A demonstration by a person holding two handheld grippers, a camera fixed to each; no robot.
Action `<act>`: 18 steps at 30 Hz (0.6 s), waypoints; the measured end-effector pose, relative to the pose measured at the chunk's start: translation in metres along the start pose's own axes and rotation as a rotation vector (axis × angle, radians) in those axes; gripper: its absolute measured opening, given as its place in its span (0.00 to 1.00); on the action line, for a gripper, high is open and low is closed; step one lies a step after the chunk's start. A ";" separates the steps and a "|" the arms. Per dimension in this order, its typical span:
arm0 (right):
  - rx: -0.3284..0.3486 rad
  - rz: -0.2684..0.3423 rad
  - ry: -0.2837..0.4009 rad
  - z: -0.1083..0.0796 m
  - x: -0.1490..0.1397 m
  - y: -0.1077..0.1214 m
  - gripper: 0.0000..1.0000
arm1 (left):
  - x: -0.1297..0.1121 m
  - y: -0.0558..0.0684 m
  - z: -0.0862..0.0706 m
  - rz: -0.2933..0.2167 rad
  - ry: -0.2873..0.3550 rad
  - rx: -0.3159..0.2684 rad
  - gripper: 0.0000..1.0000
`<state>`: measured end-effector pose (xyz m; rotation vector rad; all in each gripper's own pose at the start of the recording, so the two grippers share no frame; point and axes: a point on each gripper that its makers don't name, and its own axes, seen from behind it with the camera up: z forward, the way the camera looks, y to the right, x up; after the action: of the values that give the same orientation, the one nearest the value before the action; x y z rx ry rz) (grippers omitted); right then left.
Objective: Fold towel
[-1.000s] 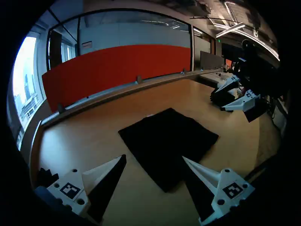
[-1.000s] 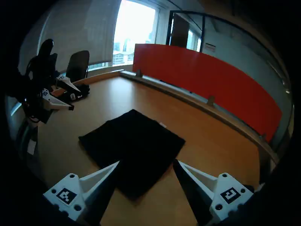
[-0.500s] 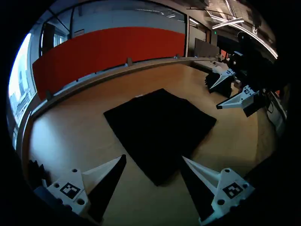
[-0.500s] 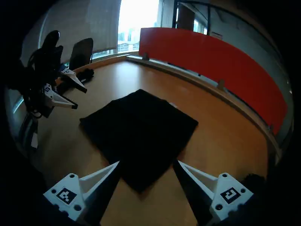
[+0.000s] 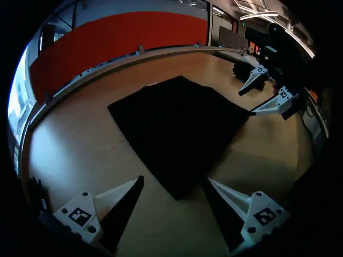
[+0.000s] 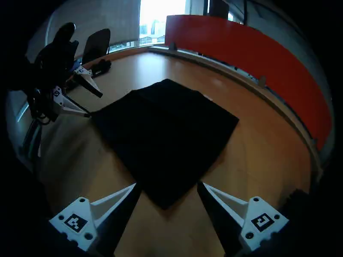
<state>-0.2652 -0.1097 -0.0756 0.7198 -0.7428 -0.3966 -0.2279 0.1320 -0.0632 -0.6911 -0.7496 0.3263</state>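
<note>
A black towel (image 5: pixel 180 124) lies flat on the wooden table (image 5: pixel 77 145), spread as a rough square with one corner toward each gripper. In the left gripper view my left gripper (image 5: pixel 171 182) is open, and the towel's near corner lies just ahead between its fingers. The right gripper (image 5: pixel 245 103) appears there too, open, at the towel's far right corner. In the right gripper view my right gripper (image 6: pixel 168 185) is open over the towel (image 6: pixel 167 128), whose near corner sits between the fingertips. The left gripper (image 6: pixel 95 104) is open by the towel's left corner.
A red partition (image 5: pixel 115 38) runs along the table's far edge, also red partition (image 6: pixel 257 60). Office chairs (image 6: pixel 92 49) stand by bright windows beyond the table end. A small dark object (image 6: pixel 100 66) rests on the table near the chairs. Bare wood (image 6: pixel 266 150) surrounds the towel.
Both grippers have moved forward and lower toward the towel, which now looks larger, its corners closer to the fingertips. Both stayed open.
</note>
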 end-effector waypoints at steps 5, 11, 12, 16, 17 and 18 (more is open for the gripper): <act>0.005 -0.007 -0.035 0.004 -0.013 0.001 1.00 | -0.008 0.004 0.007 0.007 -0.032 -0.006 0.99; 0.015 -0.009 -0.055 0.007 -0.020 0.002 1.00 | -0.012 0.009 0.014 0.013 -0.052 -0.011 0.99; 0.016 -0.009 -0.057 0.008 -0.021 0.002 1.00 | -0.013 0.010 0.015 0.013 -0.054 -0.011 0.99; 0.021 -0.005 -0.061 0.009 -0.024 0.003 1.00 | -0.017 0.010 0.018 0.012 -0.068 -0.014 0.99; 0.021 -0.004 -0.062 0.010 -0.025 0.003 1.00 | -0.018 0.010 0.019 0.012 -0.071 -0.015 0.99; 0.022 -0.002 -0.062 0.010 -0.025 0.003 1.00 | -0.018 0.010 0.020 0.014 -0.072 -0.016 0.99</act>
<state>-0.2897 -0.0979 -0.0798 0.7316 -0.8063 -0.4150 -0.2552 0.1394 -0.0692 -0.7025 -0.8170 0.3603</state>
